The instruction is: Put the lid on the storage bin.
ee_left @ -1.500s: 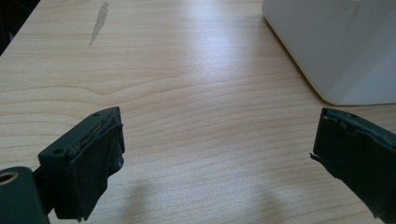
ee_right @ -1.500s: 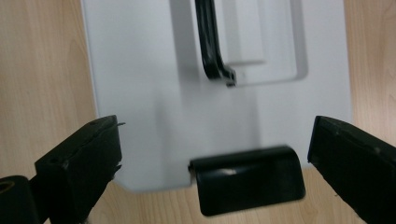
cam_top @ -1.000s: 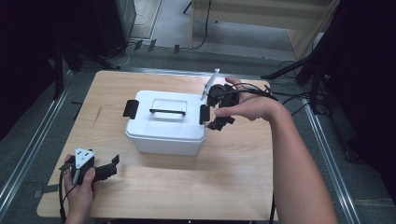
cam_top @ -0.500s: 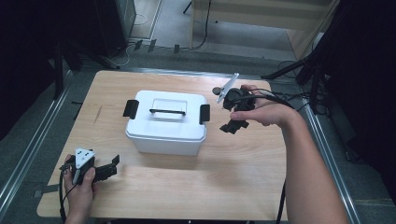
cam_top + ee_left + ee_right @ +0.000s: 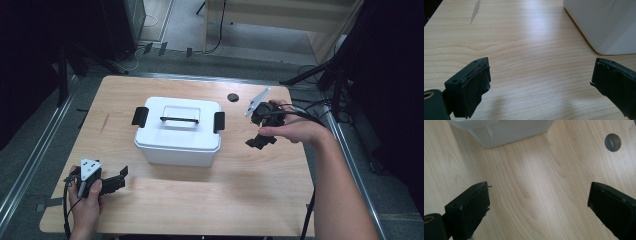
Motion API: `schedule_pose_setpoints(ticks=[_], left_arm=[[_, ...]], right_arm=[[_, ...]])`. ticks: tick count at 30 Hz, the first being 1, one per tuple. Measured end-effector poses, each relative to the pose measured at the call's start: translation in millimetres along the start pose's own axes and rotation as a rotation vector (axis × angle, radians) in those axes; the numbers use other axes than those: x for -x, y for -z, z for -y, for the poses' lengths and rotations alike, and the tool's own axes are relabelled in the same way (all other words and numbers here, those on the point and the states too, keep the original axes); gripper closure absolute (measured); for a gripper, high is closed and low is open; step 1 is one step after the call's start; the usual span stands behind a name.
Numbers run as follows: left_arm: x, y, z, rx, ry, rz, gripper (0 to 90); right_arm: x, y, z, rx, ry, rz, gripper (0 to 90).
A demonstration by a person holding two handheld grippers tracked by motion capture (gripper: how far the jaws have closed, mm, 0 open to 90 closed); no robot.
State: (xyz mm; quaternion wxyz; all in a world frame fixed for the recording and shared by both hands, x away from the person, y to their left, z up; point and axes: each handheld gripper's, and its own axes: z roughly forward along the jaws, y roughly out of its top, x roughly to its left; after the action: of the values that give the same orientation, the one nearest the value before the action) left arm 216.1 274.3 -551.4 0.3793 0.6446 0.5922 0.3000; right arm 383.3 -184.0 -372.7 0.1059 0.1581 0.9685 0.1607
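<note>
Box: white lidded storage box (image 5: 177,131) sits mid-counter (image 5: 260,190), both latches apparently shut.
Jaws: my right gripper (image 5: 261,131) and left gripper (image 5: 112,183) are spread, empty.
Next: I judge reaching for the right latch (image 5: 218,122).

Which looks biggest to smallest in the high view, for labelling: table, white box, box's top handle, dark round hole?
1. table
2. white box
3. box's top handle
4. dark round hole

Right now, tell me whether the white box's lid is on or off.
On. The lid sits flat on the white box, both black side clips against it, its handle lying across the top.
</note>
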Motion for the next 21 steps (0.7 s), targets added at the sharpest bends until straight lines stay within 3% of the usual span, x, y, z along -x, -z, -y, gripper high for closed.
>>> schedule_pose_setpoints(ticks=[13,21], left_arm=[[-0.1,0.0,0.0,-0.001,0.0,0.001,2.6],[0.2,-0.2,0.0,0.001,0.0,-0.001,2.6]], right_arm=[[-3.9,-4.8,34.0,0.014,-0.023,0.045,5.0],[-10.8,-14.4,56.7,0.039,-0.06,0.045,5.2]])
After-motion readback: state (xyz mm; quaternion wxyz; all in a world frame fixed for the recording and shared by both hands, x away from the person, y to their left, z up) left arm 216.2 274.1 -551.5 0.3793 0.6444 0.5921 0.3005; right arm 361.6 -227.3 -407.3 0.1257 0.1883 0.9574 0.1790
